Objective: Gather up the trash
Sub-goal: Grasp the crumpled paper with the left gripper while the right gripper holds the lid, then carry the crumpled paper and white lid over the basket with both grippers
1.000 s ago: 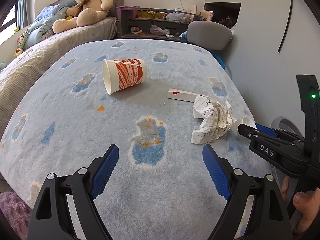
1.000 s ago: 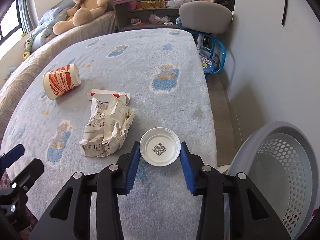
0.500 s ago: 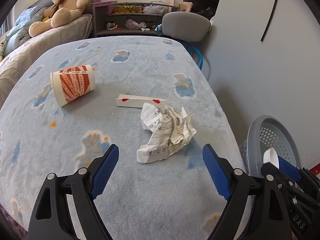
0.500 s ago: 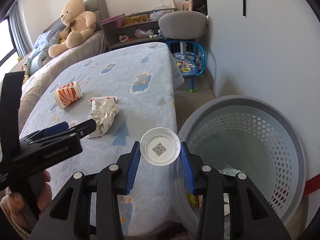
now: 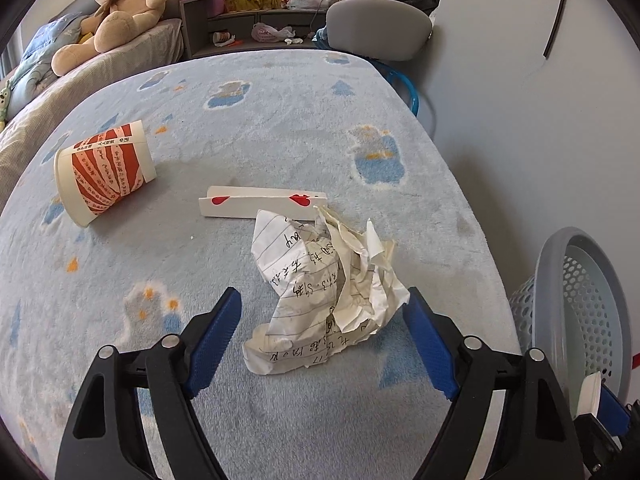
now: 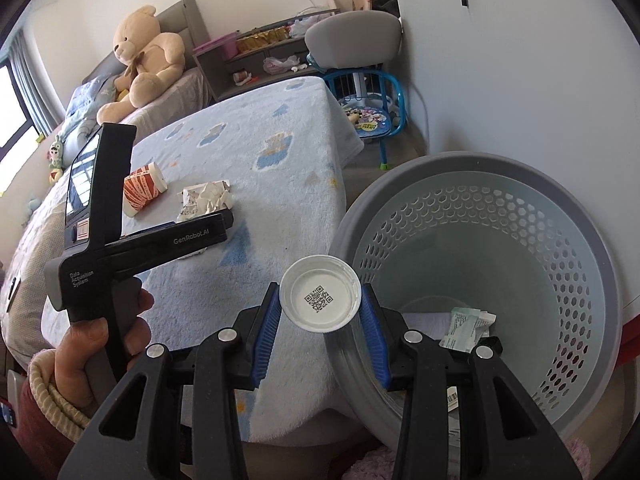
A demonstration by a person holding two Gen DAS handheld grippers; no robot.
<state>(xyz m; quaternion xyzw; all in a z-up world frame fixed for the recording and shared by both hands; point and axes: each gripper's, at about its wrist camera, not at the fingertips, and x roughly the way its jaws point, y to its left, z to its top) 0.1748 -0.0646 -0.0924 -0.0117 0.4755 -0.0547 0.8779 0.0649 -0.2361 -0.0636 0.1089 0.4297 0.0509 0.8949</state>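
Grey perforated basket (image 6: 500,240) beside the blanket-covered table (image 5: 280,120) already holds some paper scraps (the haul so far). Left on the table: a striped paper cup (image 5: 104,172), crumpled paper (image 5: 324,288) and a flat white box (image 5: 260,202). The left gripper (image 5: 322,340), its jaws just closing, brackets the paper without touching it. The right gripper (image 6: 320,320) clamps a white lid (image 6: 320,298) at the basket's rim, undropped.

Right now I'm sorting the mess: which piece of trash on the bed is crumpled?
The lined paper, balled up between the left tool's fingers; the cup and flat box keep their shape.
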